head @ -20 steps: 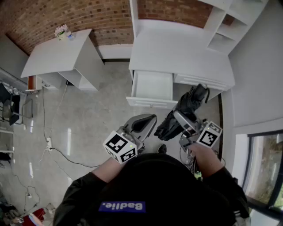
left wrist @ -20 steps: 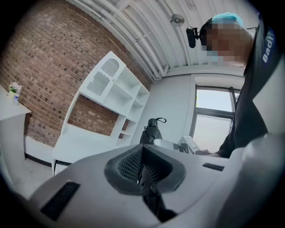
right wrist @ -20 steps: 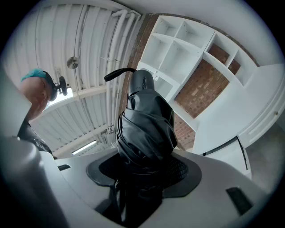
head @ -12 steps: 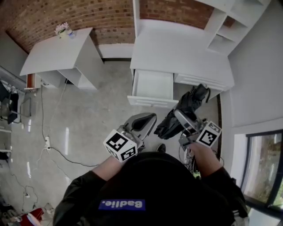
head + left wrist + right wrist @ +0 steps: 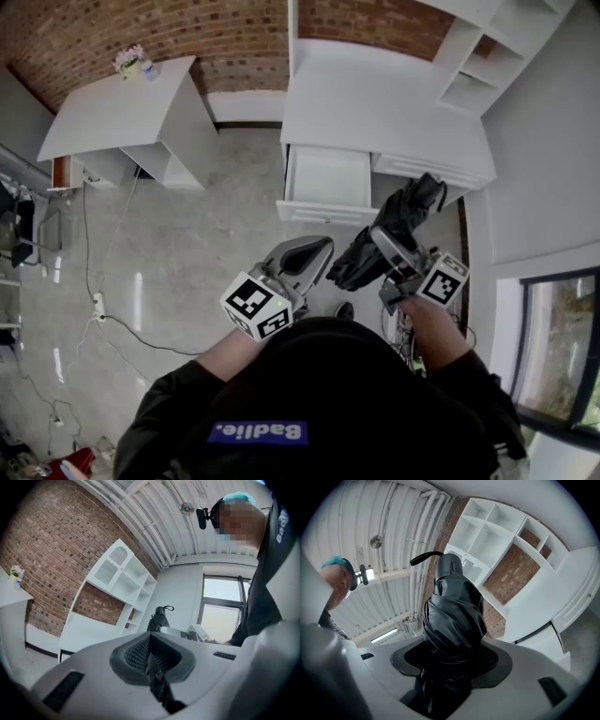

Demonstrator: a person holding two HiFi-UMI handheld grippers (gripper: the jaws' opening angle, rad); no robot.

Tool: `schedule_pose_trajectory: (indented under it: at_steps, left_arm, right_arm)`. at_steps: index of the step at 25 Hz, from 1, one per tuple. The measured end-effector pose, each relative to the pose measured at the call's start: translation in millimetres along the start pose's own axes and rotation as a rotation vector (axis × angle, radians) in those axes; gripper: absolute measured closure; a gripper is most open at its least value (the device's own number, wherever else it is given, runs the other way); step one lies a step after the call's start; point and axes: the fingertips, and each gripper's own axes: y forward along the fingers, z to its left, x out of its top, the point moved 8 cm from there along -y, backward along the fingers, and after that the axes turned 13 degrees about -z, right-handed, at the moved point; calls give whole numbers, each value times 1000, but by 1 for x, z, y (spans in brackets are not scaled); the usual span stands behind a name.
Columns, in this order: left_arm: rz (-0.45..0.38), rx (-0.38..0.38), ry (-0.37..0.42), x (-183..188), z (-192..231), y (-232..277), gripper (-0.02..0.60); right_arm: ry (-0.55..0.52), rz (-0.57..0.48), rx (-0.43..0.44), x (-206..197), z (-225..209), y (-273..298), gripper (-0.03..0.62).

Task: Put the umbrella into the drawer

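Right gripper view: your right gripper (image 5: 452, 660) is pinching the folded black umbrella (image 5: 454, 616) round its middle, strap end pointing away, approx level, prob so it can go in lengthwise. Left gripper (image 5: 151, 656) has its jaws pressed together w/ nothing btwn them, held idle beside it. Umbrella is in the air, on the near side of the open drawer (image 5: 326, 178), slightly right, not in yet. Drawer looks bare. The desk (image 5: 375, 103) top blocks the far side, so enter from above. Small table (image 5: 122, 117) far left and floor cable (image 5: 122, 323) are no obstacle.
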Motion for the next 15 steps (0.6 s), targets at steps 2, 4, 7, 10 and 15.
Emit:
schedule_pose_trajectory:
  at_steps: [2, 4, 7, 10, 15]
  left_arm:
    - [-7, -7, -5, 2, 16, -20, 580]
    - [-12, -19, -6, 4, 33, -37, 580]
    - [-9, -30, -15, 5, 49, -44, 580]
    - [-5, -32, -26, 8, 58, -45, 580]
    - [5, -22, -15, 5, 70, -38, 580]
  right_arm:
    - [-14, -2, -5, -18, 7, 13, 321]
    - [-34, -3, -7, -34, 10, 28, 321]
    - [-59, -6, -16, -39, 9, 41, 321]
    - [-67, -13, -33, -36, 6, 50, 321]
    - [-62, 0, -35, -27, -14, 62, 321]
